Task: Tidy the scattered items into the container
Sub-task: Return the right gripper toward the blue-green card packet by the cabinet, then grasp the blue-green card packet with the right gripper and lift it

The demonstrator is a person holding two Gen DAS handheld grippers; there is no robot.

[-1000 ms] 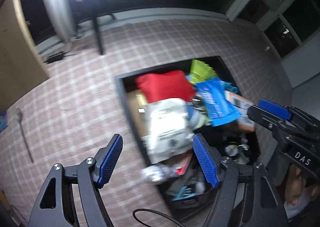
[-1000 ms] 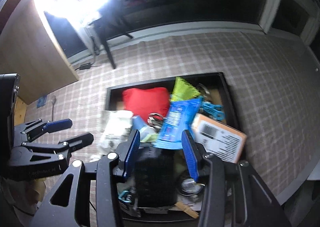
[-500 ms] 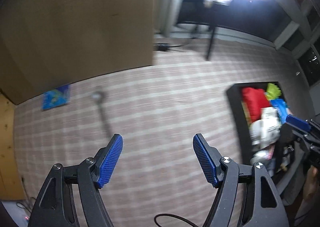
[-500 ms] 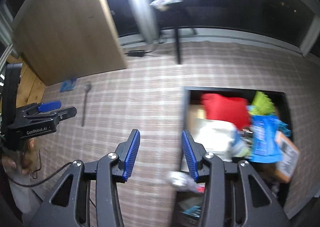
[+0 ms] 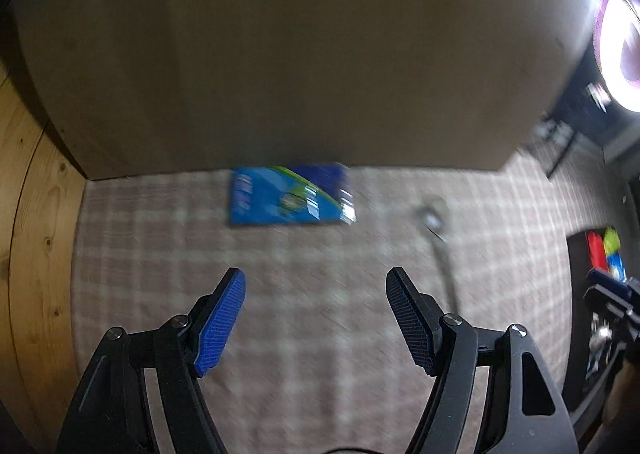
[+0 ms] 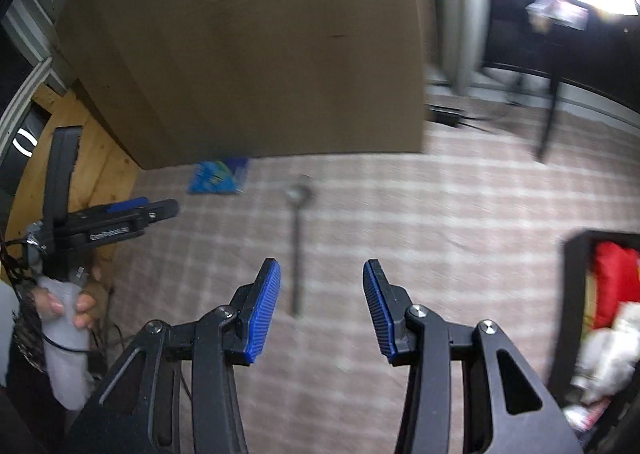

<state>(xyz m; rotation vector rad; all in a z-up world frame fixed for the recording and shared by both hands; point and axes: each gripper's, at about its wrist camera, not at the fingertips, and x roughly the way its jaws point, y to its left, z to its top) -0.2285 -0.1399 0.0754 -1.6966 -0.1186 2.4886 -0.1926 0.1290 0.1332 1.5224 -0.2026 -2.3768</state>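
we reckon most is done: the container (image 6: 570, 294) off to the right of our right gripper (image 6: 322, 304) is piled w/ stuff (red, white, more we can't make out). left on the rug, as far as we see: 2 things. 1 blue packet (image 5: 290, 196) sits ahead of our left gripper (image 5: 316, 320), against the big box (image 5: 280, 54); 1 spoon (image 6: 297, 238) lies just ahead of the right gripper. both grippers have jaws apart w/ nothing between them.
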